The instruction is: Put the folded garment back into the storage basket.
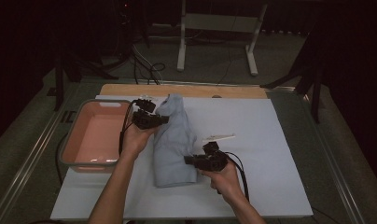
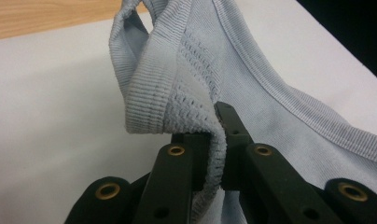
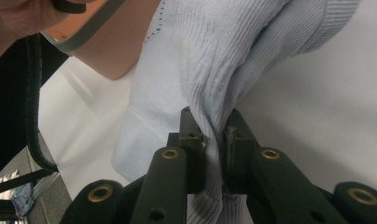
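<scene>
High view — pale blue ribbed garment (image 1: 173,142), rumpled, pinched by left tool (image 1: 162,120) and right tool (image 1: 190,160).

I saw the pale blue knit garment (image 1: 173,142) folded into a long strip, running from the worktop's far edge toward the near edge, left of centre, its ribbed hem bunched and lifted at both ends.

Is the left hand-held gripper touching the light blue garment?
Touching. The left gripper view shows the left hand-held gripper pinching the light blue garment fabric.
</scene>
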A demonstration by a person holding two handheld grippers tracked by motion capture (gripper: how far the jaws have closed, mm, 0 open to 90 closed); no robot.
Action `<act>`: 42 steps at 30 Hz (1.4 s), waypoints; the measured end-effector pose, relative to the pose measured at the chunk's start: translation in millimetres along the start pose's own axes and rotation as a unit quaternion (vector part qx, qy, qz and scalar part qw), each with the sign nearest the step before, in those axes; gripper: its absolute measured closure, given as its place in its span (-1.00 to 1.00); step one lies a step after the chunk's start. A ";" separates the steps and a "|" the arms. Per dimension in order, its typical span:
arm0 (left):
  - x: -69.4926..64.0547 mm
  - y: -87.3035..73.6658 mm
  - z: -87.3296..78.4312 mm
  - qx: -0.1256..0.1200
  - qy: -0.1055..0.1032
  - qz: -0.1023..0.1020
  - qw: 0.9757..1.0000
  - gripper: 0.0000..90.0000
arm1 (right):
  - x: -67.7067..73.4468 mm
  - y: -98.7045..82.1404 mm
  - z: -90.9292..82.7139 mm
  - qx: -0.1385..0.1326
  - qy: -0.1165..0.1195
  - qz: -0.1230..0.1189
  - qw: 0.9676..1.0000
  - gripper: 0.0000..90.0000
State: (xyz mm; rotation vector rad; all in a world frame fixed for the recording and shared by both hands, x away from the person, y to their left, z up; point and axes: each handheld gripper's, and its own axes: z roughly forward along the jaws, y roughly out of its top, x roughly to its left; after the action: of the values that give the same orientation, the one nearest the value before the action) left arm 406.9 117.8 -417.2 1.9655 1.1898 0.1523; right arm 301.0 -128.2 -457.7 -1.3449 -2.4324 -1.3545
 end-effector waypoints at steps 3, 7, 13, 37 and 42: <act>0.2 0.8 -1.4 -0.003 -0.002 0.000 1.000 0.90 | 0.8 1.6 0.7 -0.001 0.003 0.001 1.000 0.79; 0.5 1.8 -3.6 -0.007 -0.002 -0.001 1.000 0.90 | 0.9 3.2 1.1 -0.004 0.006 0.003 1.000 0.79; 0.9 3.6 -7.0 -0.011 -0.002 -0.001 1.000 0.90 | 1.2 5.6 0.9 -0.007 0.010 0.007 1.000 0.79; 4.8 15.1 -26.7 -0.024 0.007 0.002 1.000 0.90 | 12.6 22.3 -0.9 -0.021 0.034 0.004 0.999 0.79; 6.2 17.0 -30.3 -0.026 0.009 0.002 1.000 0.90 | 15.2 25.7 -0.7 -0.023 0.041 0.004 0.999 0.79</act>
State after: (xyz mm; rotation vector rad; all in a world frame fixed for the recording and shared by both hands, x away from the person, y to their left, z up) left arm 407.5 136.4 -387.2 1.9257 1.1815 0.2009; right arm 309.5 -112.5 -433.7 -1.2796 -2.3544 -1.4428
